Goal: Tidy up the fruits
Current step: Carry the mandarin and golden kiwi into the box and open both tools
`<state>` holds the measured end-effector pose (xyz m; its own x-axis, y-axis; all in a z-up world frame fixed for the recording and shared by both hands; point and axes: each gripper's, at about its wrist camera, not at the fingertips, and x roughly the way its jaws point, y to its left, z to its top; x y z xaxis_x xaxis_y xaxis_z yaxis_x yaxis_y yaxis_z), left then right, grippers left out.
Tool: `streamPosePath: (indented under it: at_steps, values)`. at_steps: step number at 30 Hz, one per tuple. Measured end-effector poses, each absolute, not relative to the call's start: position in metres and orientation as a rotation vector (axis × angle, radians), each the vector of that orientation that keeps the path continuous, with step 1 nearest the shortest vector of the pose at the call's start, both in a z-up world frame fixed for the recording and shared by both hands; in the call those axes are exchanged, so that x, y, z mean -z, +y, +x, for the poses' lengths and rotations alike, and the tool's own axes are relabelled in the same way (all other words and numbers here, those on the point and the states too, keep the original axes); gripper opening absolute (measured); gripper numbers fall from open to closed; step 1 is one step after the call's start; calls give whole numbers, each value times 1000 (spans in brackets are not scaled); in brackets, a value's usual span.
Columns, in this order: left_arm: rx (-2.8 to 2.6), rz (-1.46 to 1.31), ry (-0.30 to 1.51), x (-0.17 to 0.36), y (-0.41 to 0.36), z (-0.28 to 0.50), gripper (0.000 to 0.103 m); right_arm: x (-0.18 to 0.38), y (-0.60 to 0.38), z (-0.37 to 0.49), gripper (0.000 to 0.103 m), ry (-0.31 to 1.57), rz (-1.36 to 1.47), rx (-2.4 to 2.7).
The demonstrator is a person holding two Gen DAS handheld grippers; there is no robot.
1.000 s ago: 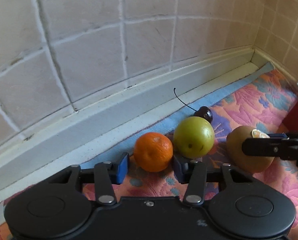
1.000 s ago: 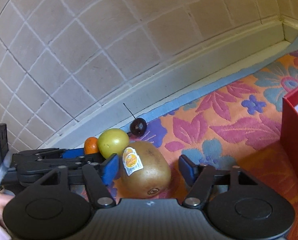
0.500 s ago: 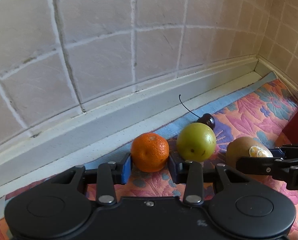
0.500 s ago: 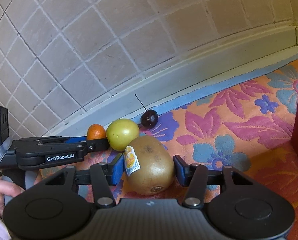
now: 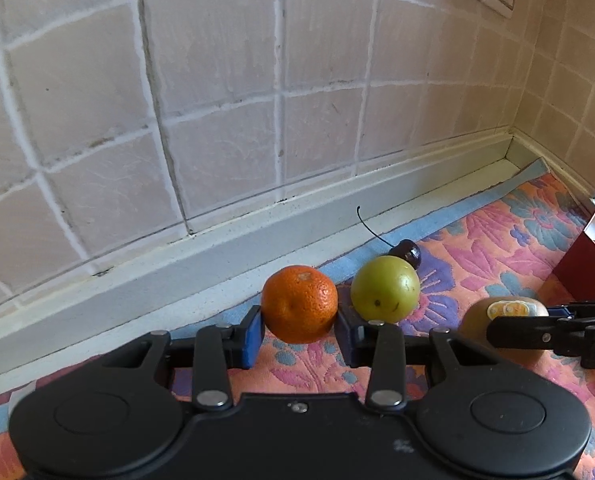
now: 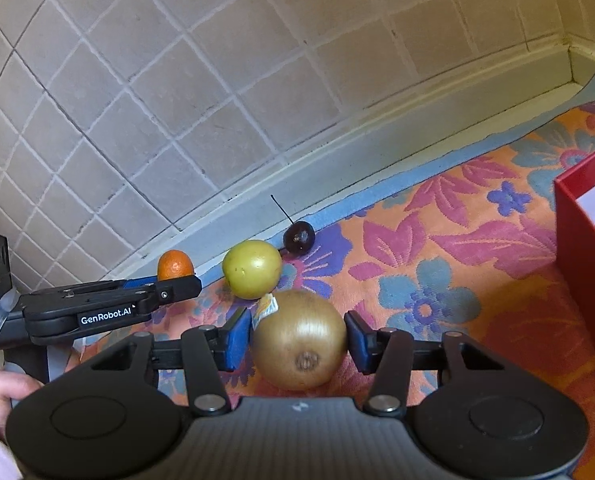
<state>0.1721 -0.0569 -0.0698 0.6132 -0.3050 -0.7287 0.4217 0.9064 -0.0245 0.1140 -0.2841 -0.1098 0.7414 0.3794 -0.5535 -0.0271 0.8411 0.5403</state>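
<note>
Clamping the orange, left gripper; right gripper apparently pinches the kiwi snugly

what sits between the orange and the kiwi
The green apple sits between the orange and the kiwi, clearest in the left wrist view; the cherry lies just behind it.

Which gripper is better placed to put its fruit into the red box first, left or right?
Right, probably. The right gripper holds the kiwi, and the red box stands on its right side. The left gripper, with the orange, is farther from it.
</note>
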Motion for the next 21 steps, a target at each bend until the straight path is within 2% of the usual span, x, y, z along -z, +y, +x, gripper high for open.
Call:
streamPosePath:
  at_steps: [11, 21]
  values:
    - [408, 119, 796, 61, -46, 141, 45, 88, -289, 89, 52, 673, 503, -229]
    - [395, 102, 734, 19, -41, 120, 45, 46, -304, 57, 52, 573, 500, -203]
